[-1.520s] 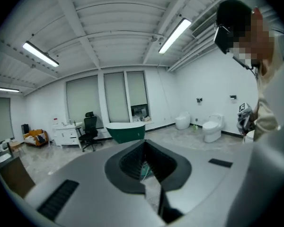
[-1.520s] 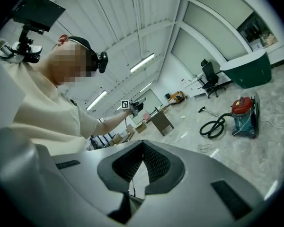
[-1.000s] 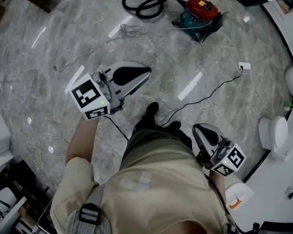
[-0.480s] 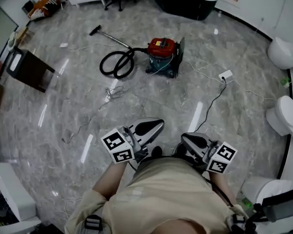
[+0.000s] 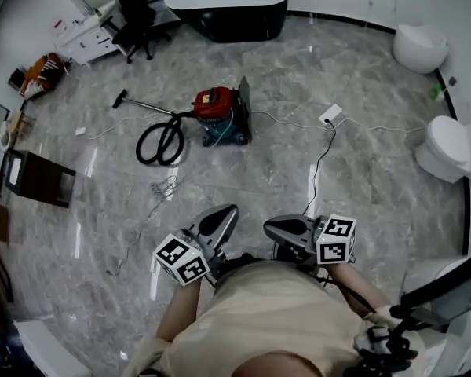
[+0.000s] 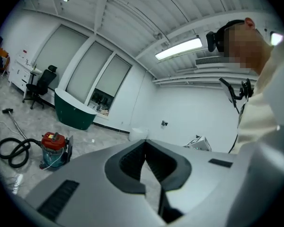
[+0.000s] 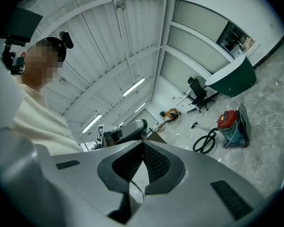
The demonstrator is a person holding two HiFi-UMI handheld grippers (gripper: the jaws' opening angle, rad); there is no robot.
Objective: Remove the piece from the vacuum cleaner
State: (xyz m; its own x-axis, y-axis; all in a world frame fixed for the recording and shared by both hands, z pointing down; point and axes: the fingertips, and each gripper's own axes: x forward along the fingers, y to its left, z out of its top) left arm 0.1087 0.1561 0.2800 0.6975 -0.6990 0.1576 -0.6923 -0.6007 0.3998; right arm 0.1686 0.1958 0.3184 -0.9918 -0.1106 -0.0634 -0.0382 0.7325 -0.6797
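Two grippers sit low in the frame, just ahead of the person's chest: the left gripper (image 5: 220, 220) and the right gripper (image 5: 279, 228), each with its jaws pressed together on nothing. Farther up, left of centre on the marble floor (image 5: 361, 108), stands the red vacuum cleaner (image 5: 218, 115), with its black hose (image 5: 158, 141) coiled at its left.

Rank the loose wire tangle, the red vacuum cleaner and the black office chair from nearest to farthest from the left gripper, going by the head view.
1. wire tangle, just ahead and to the left of the left gripper.
2. vacuum cleaner, farther ahead, mid-room.
3. office chair, far back on the left.
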